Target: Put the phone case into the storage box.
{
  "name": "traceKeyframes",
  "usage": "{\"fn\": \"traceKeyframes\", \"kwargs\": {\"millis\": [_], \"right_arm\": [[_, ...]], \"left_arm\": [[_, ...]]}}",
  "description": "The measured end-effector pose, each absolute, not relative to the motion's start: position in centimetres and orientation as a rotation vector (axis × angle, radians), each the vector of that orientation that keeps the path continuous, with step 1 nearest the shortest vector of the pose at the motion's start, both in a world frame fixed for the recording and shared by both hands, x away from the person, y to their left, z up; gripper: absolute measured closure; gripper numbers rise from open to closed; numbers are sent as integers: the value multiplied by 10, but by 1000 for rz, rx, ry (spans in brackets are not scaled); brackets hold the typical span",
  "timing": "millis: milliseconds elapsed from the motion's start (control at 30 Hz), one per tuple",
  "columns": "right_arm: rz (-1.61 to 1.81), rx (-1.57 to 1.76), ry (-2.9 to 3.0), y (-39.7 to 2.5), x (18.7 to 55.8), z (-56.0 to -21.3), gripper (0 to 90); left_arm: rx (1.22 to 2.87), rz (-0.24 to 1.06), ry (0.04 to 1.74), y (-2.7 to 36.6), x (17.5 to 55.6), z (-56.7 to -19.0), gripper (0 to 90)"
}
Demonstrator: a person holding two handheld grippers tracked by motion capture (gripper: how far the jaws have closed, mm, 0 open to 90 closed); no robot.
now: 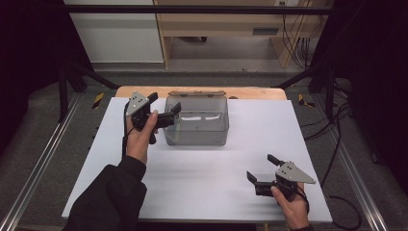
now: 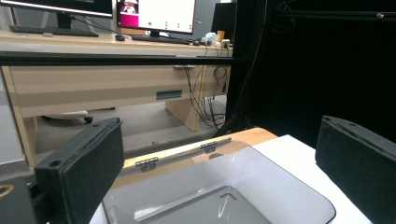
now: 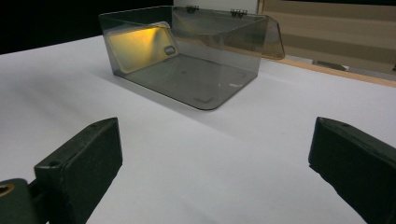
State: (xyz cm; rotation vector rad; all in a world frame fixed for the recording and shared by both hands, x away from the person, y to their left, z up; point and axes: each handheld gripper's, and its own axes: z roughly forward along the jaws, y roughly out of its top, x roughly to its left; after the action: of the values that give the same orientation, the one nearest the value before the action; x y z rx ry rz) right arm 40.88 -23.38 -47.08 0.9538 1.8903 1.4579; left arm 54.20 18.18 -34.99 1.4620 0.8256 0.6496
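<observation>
No readable text, monitor [image 2: 156,14] content too blurred to read, clear box [image 1: 196,120] unlabelled, bench [image 1: 269,159] unmarked

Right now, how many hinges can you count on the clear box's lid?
2. Both sit along the back edge of the clear box, where the lid joins it: one hinge nearer the left gripper, the other hinge farther along.
</observation>
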Motion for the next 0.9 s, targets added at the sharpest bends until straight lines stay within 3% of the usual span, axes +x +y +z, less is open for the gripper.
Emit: {"fn": "traceKeyframes", "kwargs": {"millis": [900], "right_arm": [[1446,957,1894,-234,409,-471,31]], "left_arm": [[1422,696,836,228,535,-336,10]]}}
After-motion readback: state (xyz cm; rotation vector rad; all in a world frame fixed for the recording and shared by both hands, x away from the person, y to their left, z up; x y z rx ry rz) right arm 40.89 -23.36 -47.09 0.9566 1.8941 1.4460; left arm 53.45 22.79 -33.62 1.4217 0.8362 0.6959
